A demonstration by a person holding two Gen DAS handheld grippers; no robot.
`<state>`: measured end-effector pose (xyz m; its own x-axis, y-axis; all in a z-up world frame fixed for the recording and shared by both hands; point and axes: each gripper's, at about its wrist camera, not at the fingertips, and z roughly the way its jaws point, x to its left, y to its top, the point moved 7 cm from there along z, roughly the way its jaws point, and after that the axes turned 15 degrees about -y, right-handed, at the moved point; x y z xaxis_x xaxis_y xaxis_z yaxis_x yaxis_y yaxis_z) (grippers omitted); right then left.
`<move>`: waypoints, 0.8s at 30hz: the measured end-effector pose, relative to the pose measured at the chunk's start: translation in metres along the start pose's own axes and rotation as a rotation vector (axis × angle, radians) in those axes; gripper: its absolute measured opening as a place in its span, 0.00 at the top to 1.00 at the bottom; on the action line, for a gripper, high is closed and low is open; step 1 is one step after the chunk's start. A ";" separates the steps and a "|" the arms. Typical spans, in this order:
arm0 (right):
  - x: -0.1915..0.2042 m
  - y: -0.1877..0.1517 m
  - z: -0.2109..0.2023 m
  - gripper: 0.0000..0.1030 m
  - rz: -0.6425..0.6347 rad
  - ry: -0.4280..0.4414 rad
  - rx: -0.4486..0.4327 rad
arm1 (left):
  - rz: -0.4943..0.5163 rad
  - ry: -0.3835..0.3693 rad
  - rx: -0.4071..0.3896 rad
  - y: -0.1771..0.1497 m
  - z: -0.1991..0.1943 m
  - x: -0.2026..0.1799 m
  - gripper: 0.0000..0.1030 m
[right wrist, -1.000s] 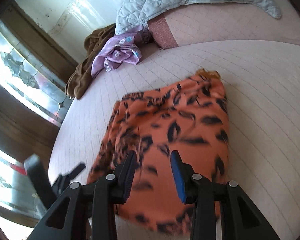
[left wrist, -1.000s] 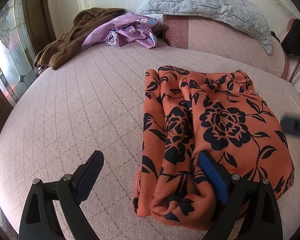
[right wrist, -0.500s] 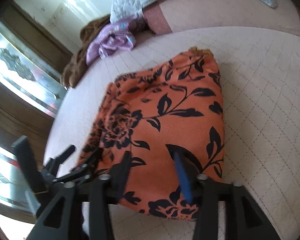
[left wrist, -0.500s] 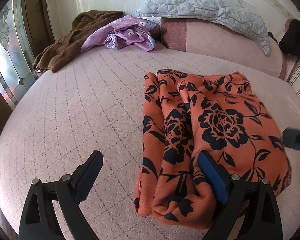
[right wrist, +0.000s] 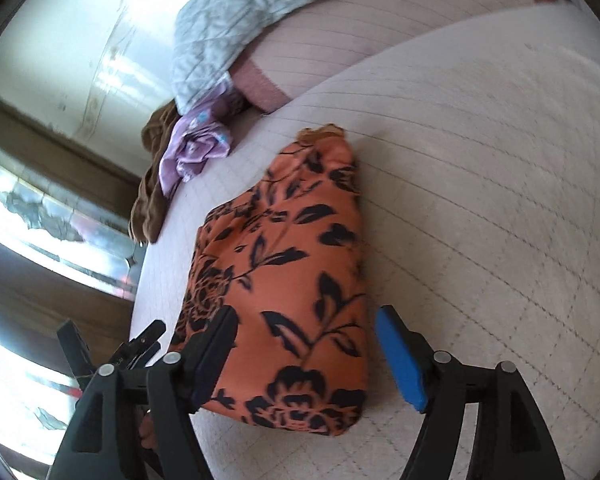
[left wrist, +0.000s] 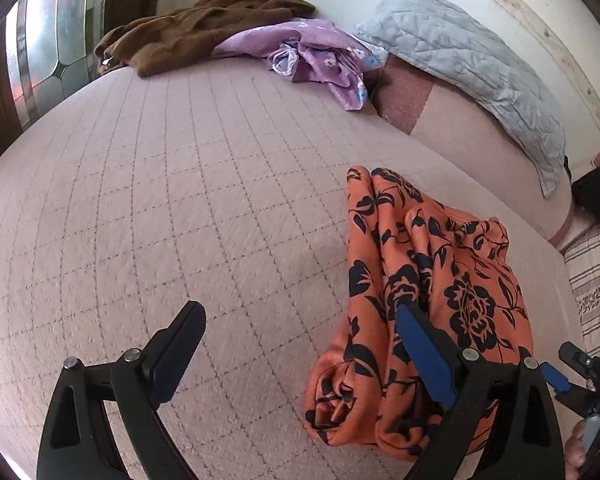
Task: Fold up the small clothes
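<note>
On the pink quilted bed (left wrist: 188, 200), your orange floral garment (left wrist: 432, 304) lies folded into a thick oblong bundle. In the left wrist view its long axis runs from about 6 o'clock to 12 o'clock, the rolled, bunched end nearest the camera and the narrower end pointing away toward the headboard side. In the right wrist view the same bundle (right wrist: 292, 280) stretches from 6 o'clock up toward 12 o'clock, leaning slightly right, with a gathered, frayed-looking tip at its far end.

Your left gripper (left wrist: 300, 344) stands with its fingers spread wide: the left finger hangs over bare bedcover, and the blue-padded right finger (left wrist: 424, 348) overlaps the near part of the garment; whether it touches the cloth cannot be told. Nothing is pinched. Your right gripper (right wrist: 304, 348) is likewise spread, its dark finger over the bundle's left edge and its blue pad (right wrist: 400, 360) just beside the bundle's right edge, so the near end of the cloth sits between the fingers, ungripped.

At 12 o'clock in the left wrist view, a purple flowered cloth (left wrist: 320, 56) is heaped near the bed's far side, a brown garment (left wrist: 196, 28) at 11 o'clock touching it, and a grey quilted pillow (left wrist: 472, 64) at 1 o'clock.
</note>
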<state>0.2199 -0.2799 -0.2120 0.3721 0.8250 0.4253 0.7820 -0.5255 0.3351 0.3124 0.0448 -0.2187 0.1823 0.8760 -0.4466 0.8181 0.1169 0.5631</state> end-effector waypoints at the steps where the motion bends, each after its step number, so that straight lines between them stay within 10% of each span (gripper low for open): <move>1: -0.006 -0.001 0.003 0.27 0.018 0.009 0.010 | 0.015 0.003 0.001 -0.003 0.000 -0.004 0.07; 24: -0.012 -0.004 0.066 0.27 0.070 0.245 0.130 | 0.077 -0.111 0.093 -0.012 0.026 -0.040 0.07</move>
<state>0.2451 -0.2739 -0.2738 0.3083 0.7043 0.6395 0.8218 -0.5357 0.1939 0.3096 -0.0038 -0.2253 0.3010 0.8230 -0.4817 0.8455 0.0032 0.5339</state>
